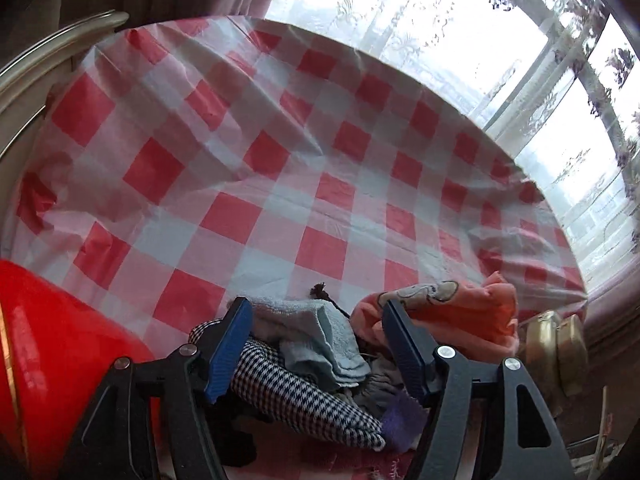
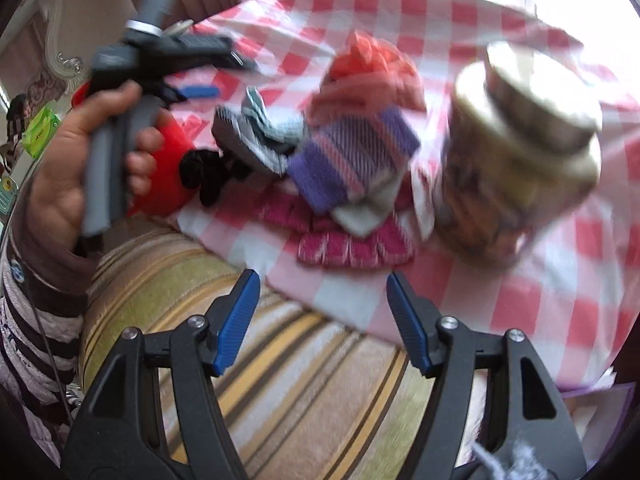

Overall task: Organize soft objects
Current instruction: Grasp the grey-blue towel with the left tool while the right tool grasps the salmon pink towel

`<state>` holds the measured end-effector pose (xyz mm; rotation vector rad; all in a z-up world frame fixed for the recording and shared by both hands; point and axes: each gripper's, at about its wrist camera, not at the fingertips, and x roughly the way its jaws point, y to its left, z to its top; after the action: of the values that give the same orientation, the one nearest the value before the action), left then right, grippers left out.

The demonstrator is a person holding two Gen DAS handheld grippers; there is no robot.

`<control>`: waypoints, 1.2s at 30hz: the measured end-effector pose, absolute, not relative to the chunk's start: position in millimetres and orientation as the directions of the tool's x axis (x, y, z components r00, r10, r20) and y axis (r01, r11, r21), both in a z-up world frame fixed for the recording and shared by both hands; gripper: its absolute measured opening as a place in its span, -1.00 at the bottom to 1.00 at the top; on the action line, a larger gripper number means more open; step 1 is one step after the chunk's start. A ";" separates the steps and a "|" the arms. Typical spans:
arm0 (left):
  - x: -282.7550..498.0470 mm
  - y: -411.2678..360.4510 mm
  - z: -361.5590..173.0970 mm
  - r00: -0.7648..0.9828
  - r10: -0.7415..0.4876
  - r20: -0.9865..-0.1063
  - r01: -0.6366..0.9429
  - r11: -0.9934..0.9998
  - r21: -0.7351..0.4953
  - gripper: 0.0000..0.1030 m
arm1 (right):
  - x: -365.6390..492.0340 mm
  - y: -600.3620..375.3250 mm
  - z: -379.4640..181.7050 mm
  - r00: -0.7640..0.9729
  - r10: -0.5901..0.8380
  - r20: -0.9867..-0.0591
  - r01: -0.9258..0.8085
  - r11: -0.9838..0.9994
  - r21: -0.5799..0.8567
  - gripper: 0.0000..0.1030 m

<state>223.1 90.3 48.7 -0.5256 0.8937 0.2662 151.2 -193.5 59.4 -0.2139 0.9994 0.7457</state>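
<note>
A pile of soft cloths lies on the red-and-white checked tablecloth: a pale blue towel, a houndstooth cloth, an orange cloth and a purple striped cloth. Pink gloves lie at the table's near edge. My left gripper is open, its fingers hovering either side of the blue towel. It also shows in the right wrist view, held in a hand. My right gripper is open and empty, above the striped sofa in front of the table.
A red rounded container stands left of the pile. A gold-lidded jar stands right of it. A window with lace curtains is behind the table. The right wrist view is blurred.
</note>
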 end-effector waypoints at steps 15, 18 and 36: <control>221.3 91.9 6.3 0.586 0.017 -0.810 -0.415 0.865 -0.283 -0.57 | 247.1 -102.6 110.2 0.500 0.376 -0.780 -0.676 0.733 -0.079 0.61; 212.4 91.8 16.8 0.644 -0.008 -0.765 -0.379 0.865 -0.329 -0.68 | 272.6 -86.2 100.5 0.489 0.342 -0.802 -0.670 0.737 -0.094 0.61; 184.4 81.8 60.5 0.821 -0.046 -0.569 -0.231 0.884 -0.405 -0.73 | 309.4 -63.9 70.1 0.364 0.370 -0.855 -0.685 0.729 0.024 -0.79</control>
<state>184.4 81.8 60.5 -0.4822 0.6050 0.1029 309.4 -63.9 70.1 -0.3660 0.9840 0.6978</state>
